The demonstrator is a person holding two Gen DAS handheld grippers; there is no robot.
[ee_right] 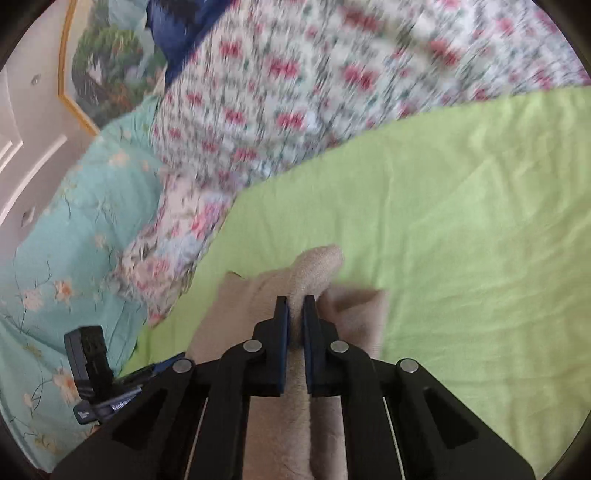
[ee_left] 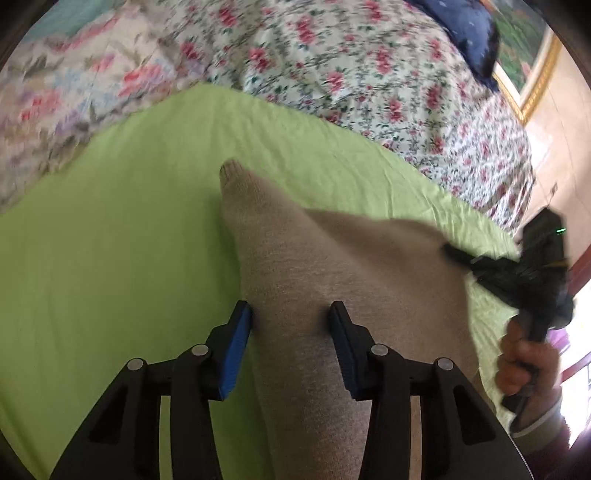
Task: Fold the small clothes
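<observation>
While the green sheet [ee_left: 110, 258] lies spread over the bed, the beige garment [ee_left: 314, 277] rests on it, one narrow end reaching toward the flowered quilt [ee_left: 351, 74] that borders the sheet's far edge. In the left wrist view the left gripper [ee_left: 291, 321] has its jaws set wide apart, one on each side of a raised ridge of the garment, with the blue pads [ee_left: 236, 350] close to the cloth but not pinching it. At the garment's far right side the right gripper [ee_left: 458, 254] meets the fabric edge, and the right hand [ee_left: 524, 365] wraps its handle. In the right wrist view the right gripper [ee_right: 295, 306] is closed tight on a gathered fold of the beige garment [ee_right: 321, 266], which pokes out beyond its tips above the green sheet [ee_right: 461, 221]. Beyond the sheet lies the flowered quilt [ee_right: 277, 92], blurred, and beside that a turquoise cover [ee_right: 74, 240]. A dark blue cushion [ee_right: 181, 29] sits at the quilt's far end, next to a framed picture [ee_right: 103, 70] on the wall.
</observation>
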